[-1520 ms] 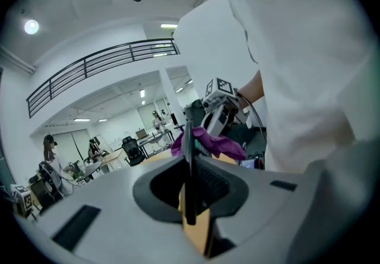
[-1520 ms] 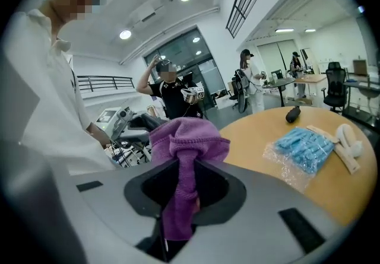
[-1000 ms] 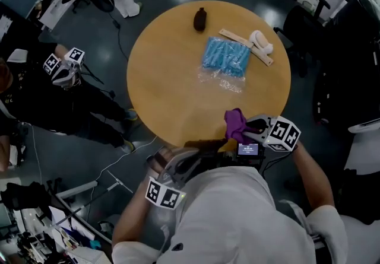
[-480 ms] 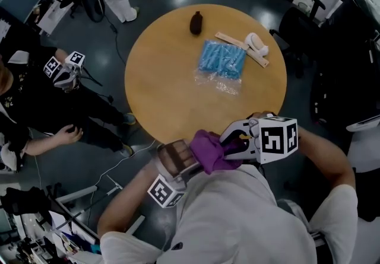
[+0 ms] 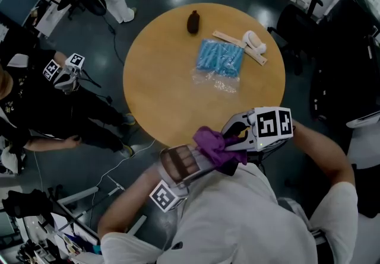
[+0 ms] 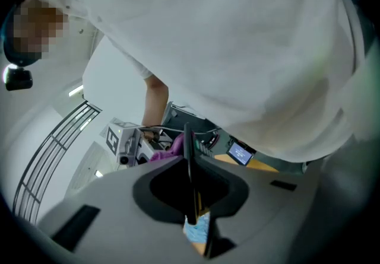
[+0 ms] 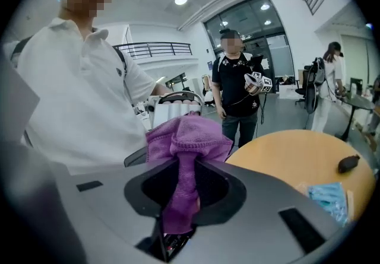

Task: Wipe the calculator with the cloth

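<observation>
Purple cloth (image 5: 214,148); tan table (image 5: 166,79); blue packet (image 5: 220,58).

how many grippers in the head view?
3. Left gripper and right gripper near the wearer's chest; third gripper with a bystander, far left. Others may be hidden.

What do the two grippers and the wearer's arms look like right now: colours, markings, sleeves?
The left gripper and the right gripper are grey moulded shells with a dark scooped hollow around the jaws. Each carries a white cube with black square markers: the left cube, the right cube. Short white sleeves; arms bare below them.
</observation>
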`<state>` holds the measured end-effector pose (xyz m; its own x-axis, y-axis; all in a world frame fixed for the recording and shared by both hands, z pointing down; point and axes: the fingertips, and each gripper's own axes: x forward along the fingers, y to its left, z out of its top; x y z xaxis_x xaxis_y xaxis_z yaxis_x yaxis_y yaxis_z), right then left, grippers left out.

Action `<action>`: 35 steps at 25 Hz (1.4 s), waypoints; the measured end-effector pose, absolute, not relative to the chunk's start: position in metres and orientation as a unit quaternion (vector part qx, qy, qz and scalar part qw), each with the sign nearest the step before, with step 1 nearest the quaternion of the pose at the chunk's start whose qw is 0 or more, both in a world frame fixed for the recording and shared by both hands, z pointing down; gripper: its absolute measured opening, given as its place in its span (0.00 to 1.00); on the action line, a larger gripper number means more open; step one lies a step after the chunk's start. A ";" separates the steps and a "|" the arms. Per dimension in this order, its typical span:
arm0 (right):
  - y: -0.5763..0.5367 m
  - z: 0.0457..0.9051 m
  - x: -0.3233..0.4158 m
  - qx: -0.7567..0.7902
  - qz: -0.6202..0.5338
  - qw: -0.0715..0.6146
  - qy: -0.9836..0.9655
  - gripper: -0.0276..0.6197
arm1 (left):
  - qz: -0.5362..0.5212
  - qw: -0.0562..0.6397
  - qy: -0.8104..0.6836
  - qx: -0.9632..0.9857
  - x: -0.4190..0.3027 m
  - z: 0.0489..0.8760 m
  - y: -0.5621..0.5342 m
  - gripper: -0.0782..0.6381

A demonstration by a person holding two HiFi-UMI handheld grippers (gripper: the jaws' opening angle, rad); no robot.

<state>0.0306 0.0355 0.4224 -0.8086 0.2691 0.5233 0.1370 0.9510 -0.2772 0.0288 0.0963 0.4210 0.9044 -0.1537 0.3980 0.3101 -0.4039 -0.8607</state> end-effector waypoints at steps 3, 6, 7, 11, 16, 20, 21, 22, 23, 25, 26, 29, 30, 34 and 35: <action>0.034 0.428 0.035 -0.113 0.146 0.275 -0.943 0.17 | -0.193 0.548 -0.049 -0.813 0.033 0.414 0.102 0.18; 0.033 0.431 0.039 -0.111 0.182 0.254 -0.943 0.17 | -0.191 0.548 -0.042 -0.813 0.032 0.414 0.104 0.18; 0.032 0.432 0.040 -0.107 0.191 0.249 -0.943 0.17 | -0.190 0.545 -0.036 -0.816 0.033 0.410 0.102 0.18; 0.029 0.442 0.047 -0.085 0.219 0.232 -0.944 0.17 | -0.190 0.528 -0.015 -0.827 0.031 0.402 0.097 0.18; 0.026 0.459 0.052 -0.055 0.251 0.206 -0.944 0.17 | -0.195 0.503 0.014 -0.842 0.024 0.395 0.088 0.18; 0.024 0.472 0.054 -0.037 0.273 0.190 -0.942 0.17 | -0.198 0.498 0.027 -0.844 0.017 0.388 0.086 0.18; 0.024 0.476 0.055 -0.034 0.279 0.188 -0.941 0.17 | -0.198 0.497 0.030 -0.844 0.015 0.386 0.086 0.18; 0.023 0.480 0.056 -0.031 0.285 0.188 -0.940 0.17 | -0.198 0.495 0.032 -0.845 0.014 0.385 0.085 0.18; 0.023 0.484 0.057 -0.028 0.290 0.188 -0.938 0.17 | -0.198 0.493 0.034 -0.846 0.013 0.383 0.084 0.19; 0.024 0.496 0.061 -0.023 0.293 0.200 -0.935 0.17 | -0.197 0.489 0.040 -0.849 0.011 0.380 0.082 0.19; 0.025 0.504 0.064 -0.021 0.289 0.214 -0.933 0.17 | -0.197 0.489 0.044 -0.849 0.010 0.378 0.081 0.19; 0.022 0.535 0.081 -0.006 0.266 0.276 -0.923 0.17 | -0.202 0.501 0.053 -0.840 0.009 0.376 0.078 0.18; 0.014 0.540 0.090 0.008 0.262 0.286 -0.922 0.17 | -0.206 0.504 0.054 -0.837 0.009 0.377 0.076 0.18; -0.025 0.501 0.118 0.081 0.244 0.234 -0.937 0.17 | -0.223 0.496 0.049 -0.838 0.008 0.392 0.071 0.18; -0.028 0.478 0.117 0.085 0.238 0.204 -0.946 0.17 | -0.227 0.492 0.048 -0.839 0.007 0.396 0.070 0.18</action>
<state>0.1165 -0.0284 0.4783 -0.9019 -0.0639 0.4273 -0.2584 0.8723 -0.4150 0.0075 0.0704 0.3962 0.8922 -0.3039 0.3341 0.1429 -0.5117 -0.8472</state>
